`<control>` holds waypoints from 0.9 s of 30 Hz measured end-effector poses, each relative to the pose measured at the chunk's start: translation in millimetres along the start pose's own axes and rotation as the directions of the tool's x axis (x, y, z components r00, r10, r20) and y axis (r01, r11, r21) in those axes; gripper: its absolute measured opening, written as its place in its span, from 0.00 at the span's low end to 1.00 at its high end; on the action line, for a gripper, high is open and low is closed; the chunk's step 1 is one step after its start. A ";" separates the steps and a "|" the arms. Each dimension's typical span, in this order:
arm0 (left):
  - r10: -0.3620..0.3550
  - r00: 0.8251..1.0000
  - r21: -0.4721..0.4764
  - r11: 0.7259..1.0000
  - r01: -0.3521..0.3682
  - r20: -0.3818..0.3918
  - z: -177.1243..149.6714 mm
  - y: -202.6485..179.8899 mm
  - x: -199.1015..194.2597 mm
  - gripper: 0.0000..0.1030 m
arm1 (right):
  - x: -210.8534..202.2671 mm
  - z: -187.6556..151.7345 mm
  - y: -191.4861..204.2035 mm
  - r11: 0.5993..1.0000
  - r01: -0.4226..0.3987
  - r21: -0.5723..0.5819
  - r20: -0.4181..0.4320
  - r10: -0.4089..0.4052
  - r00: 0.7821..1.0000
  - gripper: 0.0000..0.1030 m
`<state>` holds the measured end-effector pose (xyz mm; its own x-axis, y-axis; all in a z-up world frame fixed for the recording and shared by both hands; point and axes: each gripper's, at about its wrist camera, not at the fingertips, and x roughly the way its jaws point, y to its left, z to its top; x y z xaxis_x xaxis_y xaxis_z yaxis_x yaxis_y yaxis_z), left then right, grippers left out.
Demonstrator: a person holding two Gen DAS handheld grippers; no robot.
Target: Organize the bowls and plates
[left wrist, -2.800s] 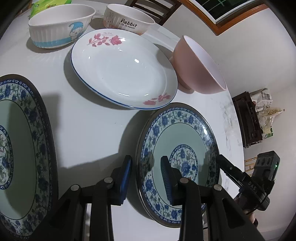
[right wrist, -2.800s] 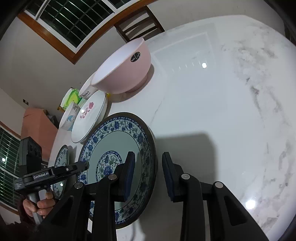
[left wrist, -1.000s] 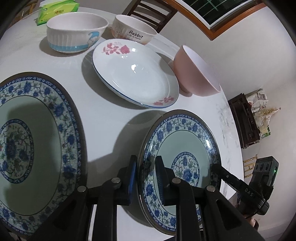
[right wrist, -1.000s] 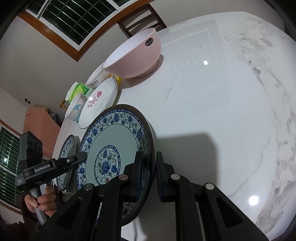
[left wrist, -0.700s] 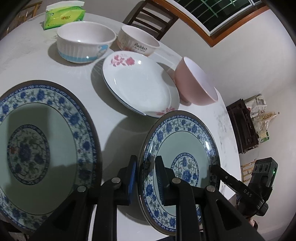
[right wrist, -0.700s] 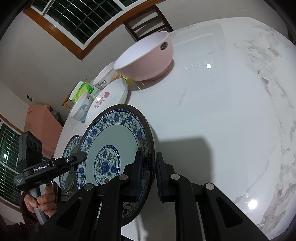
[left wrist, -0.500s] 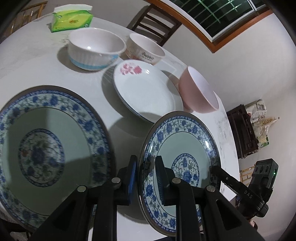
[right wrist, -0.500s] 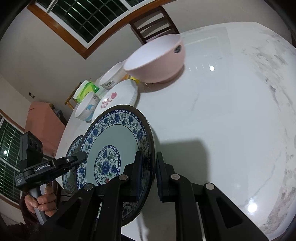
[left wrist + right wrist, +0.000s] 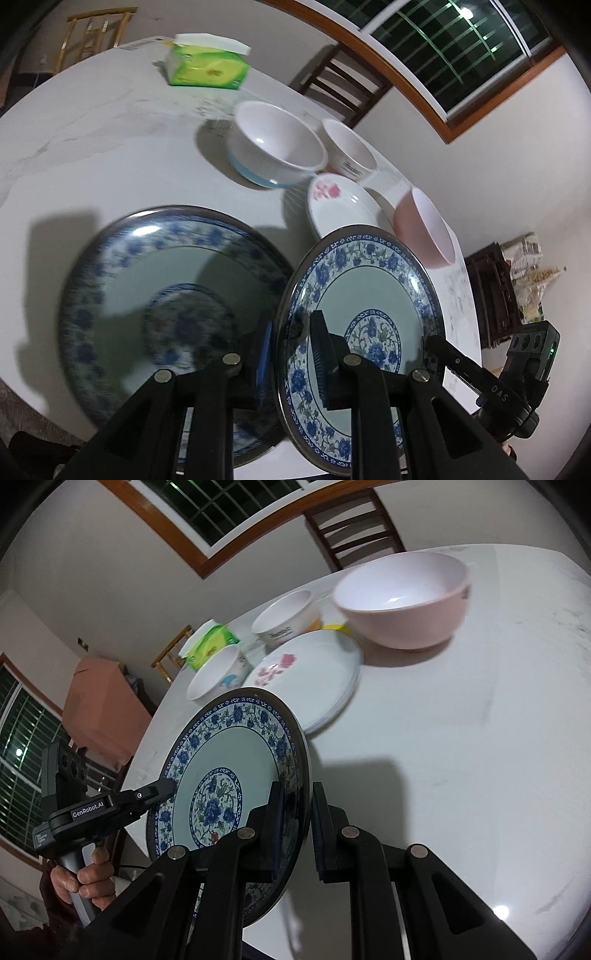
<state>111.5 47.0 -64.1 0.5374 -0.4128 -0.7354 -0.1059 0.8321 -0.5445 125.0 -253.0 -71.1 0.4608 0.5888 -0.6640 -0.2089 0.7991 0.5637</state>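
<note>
A blue-flowered plate (image 9: 373,314) (image 9: 229,771) hangs tilted above the white table, held at opposite rims. My left gripper (image 9: 291,332) (image 9: 166,786) is shut on its left rim, and my right gripper (image 9: 299,812) (image 9: 430,347) is shut on the far rim. A matching blue-flowered plate (image 9: 166,291) lies flat on the table just left of the held one, whose edge overlaps it in the left wrist view. Further back stand a white rose plate (image 9: 340,206) (image 9: 310,679), a pink bowl (image 9: 428,229) (image 9: 406,602), a blue-based white bowl (image 9: 277,151) (image 9: 218,675) and a lettered white bowl (image 9: 347,151) (image 9: 284,616).
A green tissue pack (image 9: 207,66) (image 9: 210,642) lies at the table's far side. A dark wooden chair (image 9: 343,88) (image 9: 354,520) stands behind the table. A person's hand (image 9: 88,878) grips the left tool's handle. The round table's edge (image 9: 44,402) runs close under the flat plate.
Both grippers went from open around the plate's rims to shut on them. They have since lifted the plate and carried it left, up to the second blue-flowered plate.
</note>
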 end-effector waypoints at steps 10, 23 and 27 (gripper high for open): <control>0.042 0.997 -0.081 0.996 -0.038 0.058 4.9 51.2 -34.5 0.19 | 35.1 1.9 52.3 0.996 -0.052 -0.078 -0.055 0.048 0.997 0.14; 0.092 0.991 -0.169 0.983 -0.075 0.094 4.8 97.9 -56.1 0.19 | 79.0 -7.5 91.9 0.989 -0.080 -0.123 -0.139 0.063 0.988 0.14; 0.104 0.990 -0.175 0.981 -0.087 0.093 5.2 103.7 -55.9 0.19 | 87.8 -9.9 93.5 0.989 -0.080 -0.122 -0.156 0.060 0.986 0.14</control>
<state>74.8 158.3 -77.4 0.5988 -0.2878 -0.7474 -0.2965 0.7872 -0.5408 137.3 -125.4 -81.4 0.3072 0.6475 -0.6974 -0.3482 0.7585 0.5508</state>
